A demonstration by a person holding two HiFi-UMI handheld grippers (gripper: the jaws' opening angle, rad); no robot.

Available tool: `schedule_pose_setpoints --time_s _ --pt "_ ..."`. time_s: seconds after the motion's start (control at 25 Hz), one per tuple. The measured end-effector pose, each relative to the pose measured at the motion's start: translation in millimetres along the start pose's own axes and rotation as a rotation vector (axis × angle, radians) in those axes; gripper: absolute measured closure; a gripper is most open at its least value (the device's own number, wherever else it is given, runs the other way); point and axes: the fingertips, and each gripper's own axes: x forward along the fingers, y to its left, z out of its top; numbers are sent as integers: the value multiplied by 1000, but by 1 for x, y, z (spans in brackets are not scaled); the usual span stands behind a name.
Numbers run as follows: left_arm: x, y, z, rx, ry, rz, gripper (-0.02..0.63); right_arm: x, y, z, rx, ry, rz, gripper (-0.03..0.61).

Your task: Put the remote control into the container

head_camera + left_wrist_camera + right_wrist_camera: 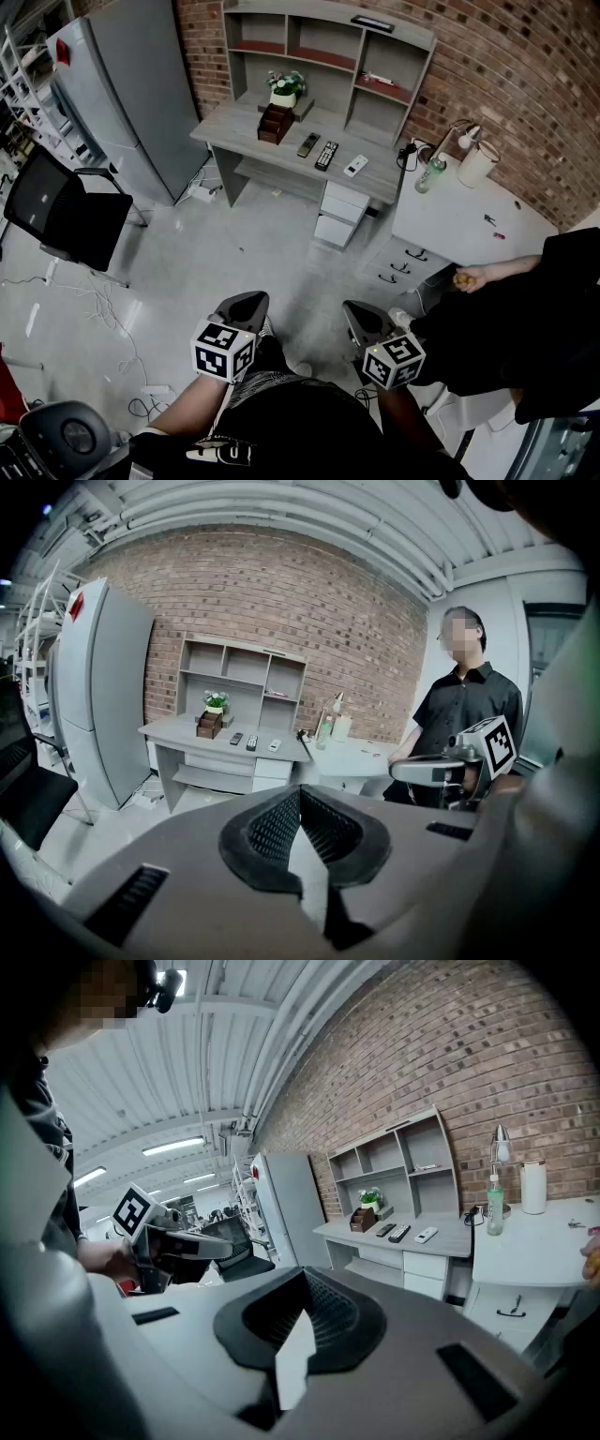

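Three remotes lie side by side on the far grey desk (281,141): a dark grey remote (307,144), a black remote (326,155) and a white remote (356,166). Left of them stands a brown wooden container (275,123) in front of a potted plant (285,89). My left gripper (251,298) and right gripper (356,309) hang low in front of me over the floor, well short of the desk. Both are shut and hold nothing. The left gripper view shows the container (208,726) and remotes (251,742) far off. The right gripper view shows the remotes (400,1233) far off too.
A grey fridge (122,94) stands left of the desk and a black office chair (66,211) nearer on the left. A white table (469,220) with a bottle, lamp and jug is at the right. A person in black (525,319) stands beside it. Cables (103,309) lie on the floor.
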Motion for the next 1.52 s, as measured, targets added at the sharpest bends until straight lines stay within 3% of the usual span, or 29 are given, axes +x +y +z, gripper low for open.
schedule_pose_setpoints --time_s 0.44,0.68,0.96,1.52 --pt "0 -5 -2 6 4 -18 607 -1 1 -5 11 4 -14 572" --pt "2 -5 -5 4 11 -26 607 1 9 2 73 -42 48 571" --pt "1 -9 -10 -12 53 -64 607 8 13 -3 30 -5 21 571" --pt "8 14 -3 -8 60 -55 607 35 16 -3 27 21 18 571"
